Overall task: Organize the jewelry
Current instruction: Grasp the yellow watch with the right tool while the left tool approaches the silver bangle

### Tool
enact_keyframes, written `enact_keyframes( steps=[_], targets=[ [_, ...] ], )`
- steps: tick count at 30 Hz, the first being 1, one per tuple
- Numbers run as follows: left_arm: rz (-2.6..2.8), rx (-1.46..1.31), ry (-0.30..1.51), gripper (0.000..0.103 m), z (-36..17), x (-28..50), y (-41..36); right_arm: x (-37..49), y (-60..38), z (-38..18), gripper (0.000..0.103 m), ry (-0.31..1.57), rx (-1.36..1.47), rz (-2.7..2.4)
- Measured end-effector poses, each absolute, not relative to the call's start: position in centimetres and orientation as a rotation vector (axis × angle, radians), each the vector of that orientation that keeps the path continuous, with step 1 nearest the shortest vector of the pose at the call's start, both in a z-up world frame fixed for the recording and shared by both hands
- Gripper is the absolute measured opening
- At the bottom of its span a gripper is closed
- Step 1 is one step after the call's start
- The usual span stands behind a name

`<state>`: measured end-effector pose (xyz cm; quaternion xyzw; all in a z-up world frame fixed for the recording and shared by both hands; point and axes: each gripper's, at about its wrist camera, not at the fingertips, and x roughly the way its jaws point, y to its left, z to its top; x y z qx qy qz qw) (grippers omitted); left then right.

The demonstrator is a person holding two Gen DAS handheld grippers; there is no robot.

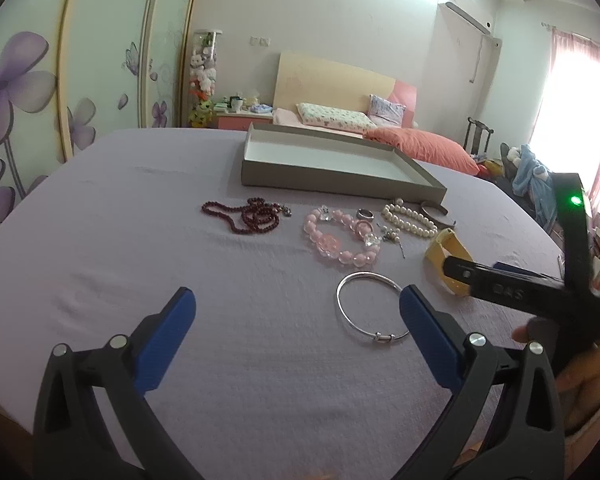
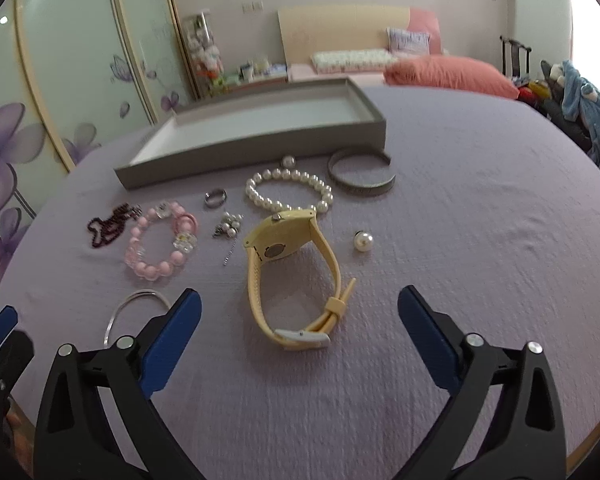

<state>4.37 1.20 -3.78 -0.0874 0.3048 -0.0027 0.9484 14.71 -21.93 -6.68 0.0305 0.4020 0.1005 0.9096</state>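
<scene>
Hovering wide open, the right gripper [image 2: 299,318] lines up on the yellow watch [image 2: 290,276] directly ahead of it on the bedspread [image 2: 460,200], while the left gripper [image 1: 298,312], equally spread, faces the silver bangle [image 1: 370,308]. Beyond lie beaded bracelets, then the empty grey tray [image 2: 260,148], likely their destination.

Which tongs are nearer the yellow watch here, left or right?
Right. The right tongs are open with the yellow watch lying just ahead between their tips. The left tongs, also open, sit further left, by the silver bangle.
</scene>
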Motion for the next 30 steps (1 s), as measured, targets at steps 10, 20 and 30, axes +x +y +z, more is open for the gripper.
enact_keyframes(
  steps=[10,20,30],
  targets=[
    [-0.040,-0.140,0.667,0.099,-4.4,5.6,0.1,16.3,-20.8,-7.5,0.051,0.890,0.004,0.186],
    [-0.097,-0.039,0.762,0.099,-5.4,8.4,-3.8,14.5,-24.5,-6.2,0.033,0.814,0.134,0.237],
    [-0.072,-0.035,0.886,0.094,-7.6,11.7,-6.0,13.8,-26.1,-5.4,0.033,0.782,0.159,0.236]
  ],
)
